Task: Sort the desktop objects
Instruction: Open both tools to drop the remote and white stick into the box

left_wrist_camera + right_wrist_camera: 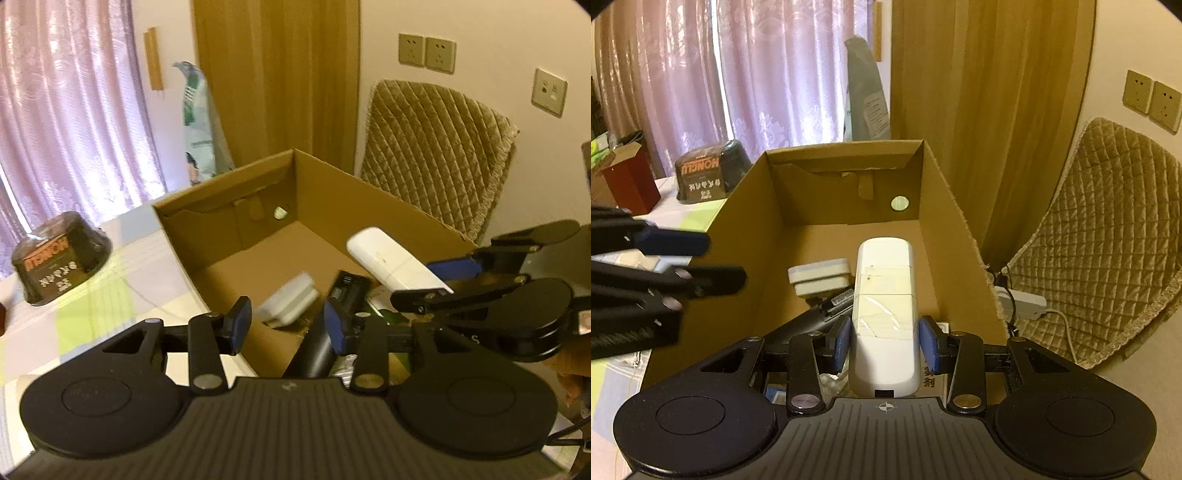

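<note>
Matt brown corrugated cardboard box [934, 206], glossy white plastic remote [885, 314] with clear tape, quilted velvety cloth chair cover [1108, 236], shiny shrink-wrapped bowl [61, 254].

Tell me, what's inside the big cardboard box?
Inside the box lie a white adapter and a black remote. The right gripper holds a white remote over them. It hides whatever lies underneath.

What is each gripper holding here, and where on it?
The right gripper holds a white remote control by its long sides near the rear end, above the cardboard box. The left gripper is open and holds nothing.
</note>
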The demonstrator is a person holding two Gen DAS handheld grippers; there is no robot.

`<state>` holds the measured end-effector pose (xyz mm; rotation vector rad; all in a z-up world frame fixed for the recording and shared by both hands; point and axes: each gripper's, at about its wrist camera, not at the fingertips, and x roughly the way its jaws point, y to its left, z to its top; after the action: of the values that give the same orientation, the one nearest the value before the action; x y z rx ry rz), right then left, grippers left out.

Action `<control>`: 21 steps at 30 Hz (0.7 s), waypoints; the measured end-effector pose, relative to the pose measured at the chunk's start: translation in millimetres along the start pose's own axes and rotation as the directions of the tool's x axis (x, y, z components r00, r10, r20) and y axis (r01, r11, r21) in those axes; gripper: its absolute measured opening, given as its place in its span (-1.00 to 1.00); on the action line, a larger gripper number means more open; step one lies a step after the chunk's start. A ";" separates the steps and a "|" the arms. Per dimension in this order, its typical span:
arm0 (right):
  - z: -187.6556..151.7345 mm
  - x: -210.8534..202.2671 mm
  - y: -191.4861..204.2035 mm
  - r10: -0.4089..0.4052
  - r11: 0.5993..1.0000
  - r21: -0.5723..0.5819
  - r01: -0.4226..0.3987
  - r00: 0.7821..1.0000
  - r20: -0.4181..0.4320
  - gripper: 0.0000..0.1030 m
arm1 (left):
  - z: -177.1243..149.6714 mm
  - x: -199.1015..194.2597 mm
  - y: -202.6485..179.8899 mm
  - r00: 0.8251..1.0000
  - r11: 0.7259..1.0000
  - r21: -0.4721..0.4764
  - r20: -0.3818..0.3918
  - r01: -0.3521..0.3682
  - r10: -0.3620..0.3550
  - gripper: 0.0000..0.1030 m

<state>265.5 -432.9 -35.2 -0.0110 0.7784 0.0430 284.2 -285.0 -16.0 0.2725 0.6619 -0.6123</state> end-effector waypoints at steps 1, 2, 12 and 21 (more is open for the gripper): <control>-0.1 1.2 1.3 0.001 1.000 -0.002 -0.001 1.000 -0.001 -0.24 | -0.7 -2.8 2.3 1.000 1.000 -0.003 0.004 -0.004 0.004 -0.24; -0.2 2.4 2.6 0.002 1.000 -0.003 -0.002 1.000 -0.003 -0.24 | -1.1 -5.4 4.2 1.000 1.000 -0.007 0.008 -0.007 0.007 -0.21; -2.0 -1.4 18.6 0.002 0.997 -0.071 0.000 1.000 0.017 -0.23 | -7.8 -24.7 13.4 0.999 0.999 -0.041 0.023 -0.027 0.028 -0.08; 3.2 -28.9 31.0 0.007 0.998 -0.060 -0.004 0.998 0.055 -0.23 | -30.6 -59.2 37.9 0.998 0.994 -0.091 0.013 -0.065 0.066 -0.04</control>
<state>245.8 -402.9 -12.4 -0.0646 0.7216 0.0715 255.4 -215.9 0.6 0.2035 0.6614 -0.5198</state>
